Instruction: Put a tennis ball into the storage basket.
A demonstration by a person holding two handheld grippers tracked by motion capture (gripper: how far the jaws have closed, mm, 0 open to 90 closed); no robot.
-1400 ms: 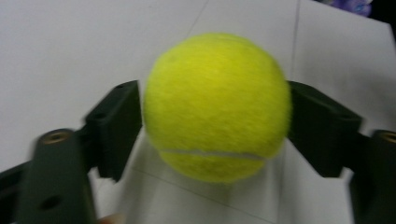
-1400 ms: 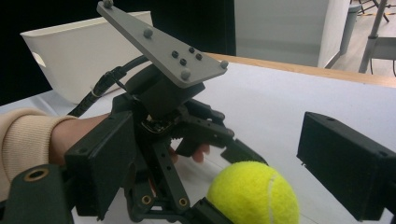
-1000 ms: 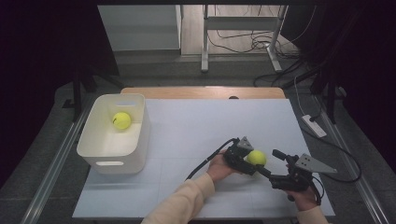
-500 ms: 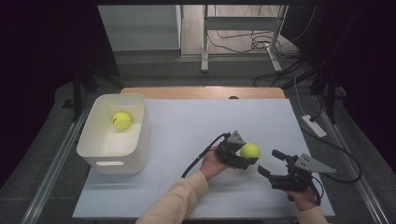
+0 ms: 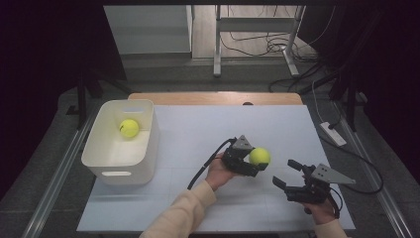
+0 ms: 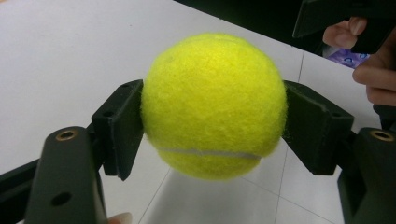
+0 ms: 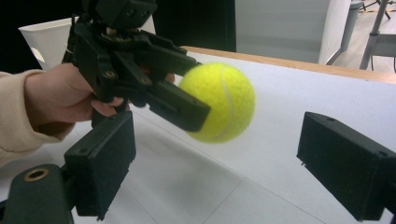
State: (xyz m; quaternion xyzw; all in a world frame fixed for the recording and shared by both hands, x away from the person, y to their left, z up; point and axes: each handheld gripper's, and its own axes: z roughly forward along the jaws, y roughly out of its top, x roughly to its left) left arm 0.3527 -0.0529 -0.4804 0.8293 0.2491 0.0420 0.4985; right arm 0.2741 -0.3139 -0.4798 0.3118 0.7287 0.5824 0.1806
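Observation:
My left gripper (image 5: 253, 159) is shut on a yellow tennis ball (image 5: 259, 156), lifted a little off the white table right of centre. In the left gripper view the ball (image 6: 215, 105) is squeezed between the two black pads (image 6: 122, 126). My right gripper (image 5: 282, 172) rests near the table's front right, open, with nothing between its jaws. In the right gripper view the held ball (image 7: 219, 100) hangs ahead of the wide-apart jaws of my right gripper (image 7: 224, 163), held by the left gripper (image 7: 140, 79). A second tennis ball (image 5: 129, 128) lies inside the white bin (image 5: 148, 144).
The white bin stands at the table's left side. A wooden strip (image 5: 213, 97) runs along the far edge of the table. Metal rails (image 5: 59, 168) flank the table, and a power strip (image 5: 333, 133) lies beyond its right edge.
The left gripper has carried the tennis ball up and to the left, away from the right gripper. The right gripper has stayed where it was.

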